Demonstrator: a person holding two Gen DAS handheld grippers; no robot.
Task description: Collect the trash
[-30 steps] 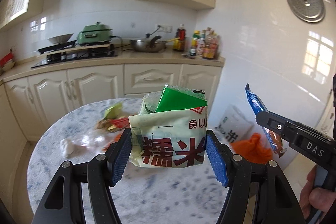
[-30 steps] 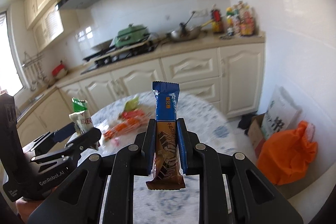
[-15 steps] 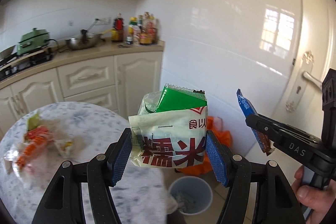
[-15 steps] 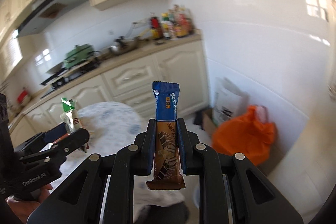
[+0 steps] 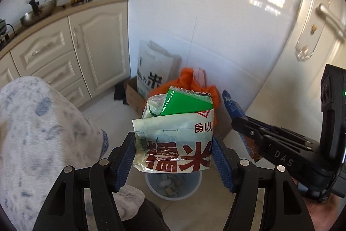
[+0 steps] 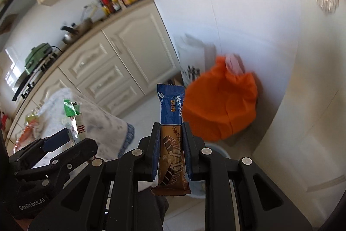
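Note:
My left gripper (image 5: 173, 155) is shut on a white rice bag (image 5: 175, 144) with red characters; a green wrapper (image 5: 186, 104) sticks out of its top. It hangs above a pale blue trash bin (image 5: 173, 188) on the floor, with scraps inside. My right gripper (image 6: 170, 148) is shut on a blue and brown chocolate bar wrapper (image 6: 172, 133), held upright. It shows at the right of the left wrist view (image 5: 244, 129). The bin's rim (image 6: 216, 149) peeks out behind the right fingers. The left gripper with its bag (image 6: 75, 122) shows at the left of the right wrist view.
A table with a white and blue cloth (image 5: 39, 133) is at the left, with more wrappers on it (image 6: 28, 125). An orange bag (image 6: 220, 105), a white sack (image 5: 151, 70) and a cardboard box stand against the wall. Cream cabinets (image 5: 97, 44) are behind. A door handle (image 5: 328, 16) is at right.
Both grippers have swung right and tilted down, away from the table toward the floor by the wall. The bin now lies right below the left gripper. Both still hold their wrappers.

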